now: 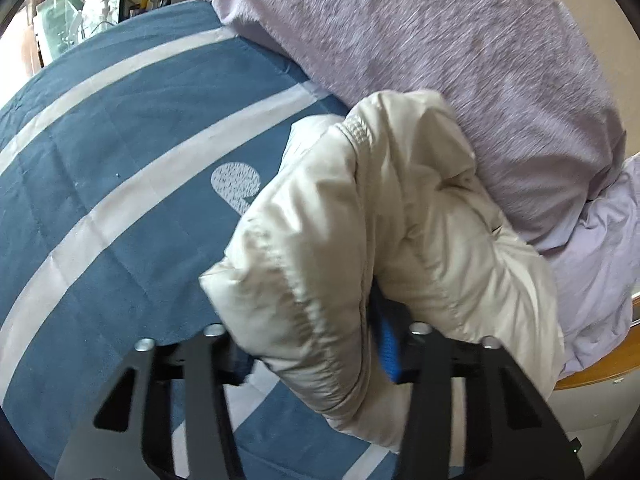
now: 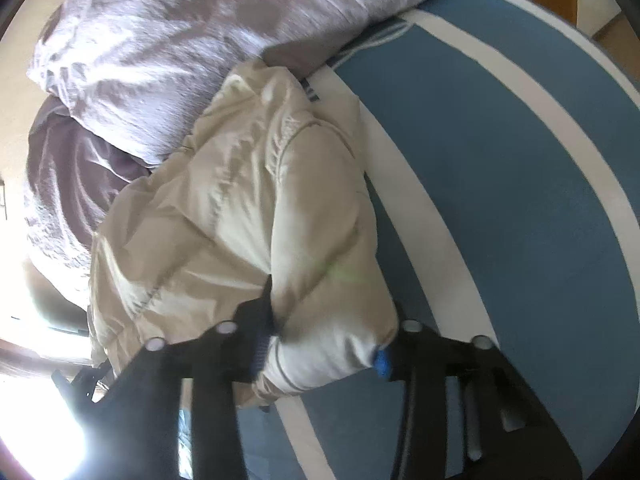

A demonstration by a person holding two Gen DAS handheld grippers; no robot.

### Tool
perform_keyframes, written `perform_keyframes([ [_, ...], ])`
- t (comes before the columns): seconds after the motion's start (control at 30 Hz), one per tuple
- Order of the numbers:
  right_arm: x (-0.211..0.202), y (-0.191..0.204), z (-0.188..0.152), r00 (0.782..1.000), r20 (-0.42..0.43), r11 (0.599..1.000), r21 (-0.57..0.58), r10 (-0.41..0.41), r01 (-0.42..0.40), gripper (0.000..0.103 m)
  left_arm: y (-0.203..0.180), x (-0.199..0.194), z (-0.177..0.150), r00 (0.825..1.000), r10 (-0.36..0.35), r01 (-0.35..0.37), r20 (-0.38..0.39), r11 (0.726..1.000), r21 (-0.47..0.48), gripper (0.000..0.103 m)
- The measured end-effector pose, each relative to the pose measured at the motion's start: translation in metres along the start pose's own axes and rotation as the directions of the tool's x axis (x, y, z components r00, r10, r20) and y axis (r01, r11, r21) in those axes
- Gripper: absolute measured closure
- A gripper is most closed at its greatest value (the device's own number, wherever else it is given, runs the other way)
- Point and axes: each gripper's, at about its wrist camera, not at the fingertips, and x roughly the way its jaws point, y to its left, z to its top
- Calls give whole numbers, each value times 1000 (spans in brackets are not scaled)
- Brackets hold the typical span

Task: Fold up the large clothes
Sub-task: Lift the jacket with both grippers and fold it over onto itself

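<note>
A cream puffy jacket (image 1: 360,220) hangs bunched above a blue bedspread with white stripes (image 1: 100,160). My left gripper (image 1: 316,344) is shut on a thick fold of the jacket; a blue pad shows against the fabric on the right finger (image 1: 388,344). In the right wrist view the same jacket (image 2: 240,200) is gathered between my right gripper's (image 2: 320,356) fingers, which are shut on its lower fold, with blue pads pressed on both sides. The jacket's far end rests against a lilac pillow.
A lilac pillow (image 1: 460,80) and lilac sheet (image 1: 600,260) lie at the head of the bed, also seen in the right wrist view (image 2: 160,40). A wooden bed frame (image 1: 600,368) edges the right. A cluttered shelf (image 1: 80,20) stands beyond the bed.
</note>
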Motion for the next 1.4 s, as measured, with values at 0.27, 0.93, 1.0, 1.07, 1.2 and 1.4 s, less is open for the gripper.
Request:
perform_keyframes([
  [0.27,-24,18,-13,998,59,998,-57,-14,17,77,4,-23,-2,999,-39,38,32,998,41,74],
  [0.93,-67,4,-124,998,57,996,-86,2,3,78,92,-99,-20,996,-90,89,7,995,50,74],
  [1.0,-70,1,-134,998,58,997,-83,6,-1,77,101,-104,-25,996,-91,91,4,995,52,74],
  [1.07,-74,-2,-145,998,57,996,-84,7,-2,77,108,-108,-30,996,-92,91,2,994,52,74],
  [1.2,-78,-4,-153,998,62,996,-89,5,0,76,111,-111,-34,997,-81,81,1,995,65,73],
  [1.4,-89,3,-152,988,114,985,-130,-102,117,54,110,-107,-33,999,-39,38,6,997,66,63],
])
